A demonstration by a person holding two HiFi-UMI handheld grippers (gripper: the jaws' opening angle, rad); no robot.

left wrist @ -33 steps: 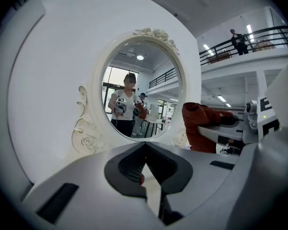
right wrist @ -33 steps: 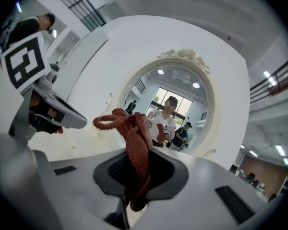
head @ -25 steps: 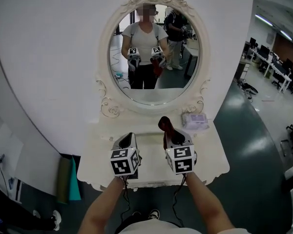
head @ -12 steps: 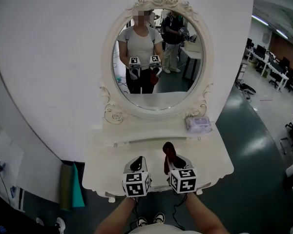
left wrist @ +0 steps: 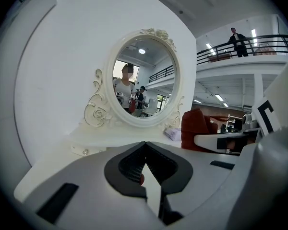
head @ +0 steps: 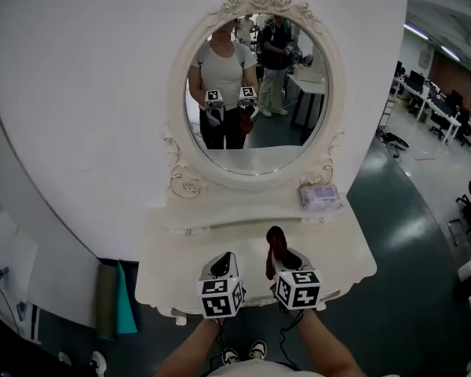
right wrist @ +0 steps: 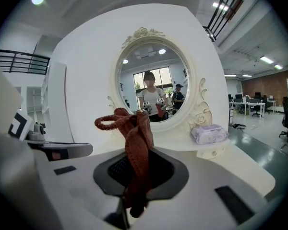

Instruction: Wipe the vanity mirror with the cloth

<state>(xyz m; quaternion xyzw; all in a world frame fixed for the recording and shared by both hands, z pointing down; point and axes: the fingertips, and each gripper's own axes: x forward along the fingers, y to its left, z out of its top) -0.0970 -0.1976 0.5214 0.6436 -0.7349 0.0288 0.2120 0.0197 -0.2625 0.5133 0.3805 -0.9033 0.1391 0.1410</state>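
Both tongs sit closer to the near edge of the bench (head: 169, 265) than a second ago; right tongs (head: 282, 259) clench the cloth (head: 276, 242) — it stands upright; left tongs (head: 220, 267) are pinched together, empty; the mirror (head: 255, 93) lies far, straight ahead — centred between them.

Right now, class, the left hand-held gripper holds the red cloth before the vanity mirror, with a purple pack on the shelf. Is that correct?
Not quite: the red cloth is clamped in the right hand-held gripper, as the right gripper view shows; the left hand-held gripper is shut on nothing. The rest stands.
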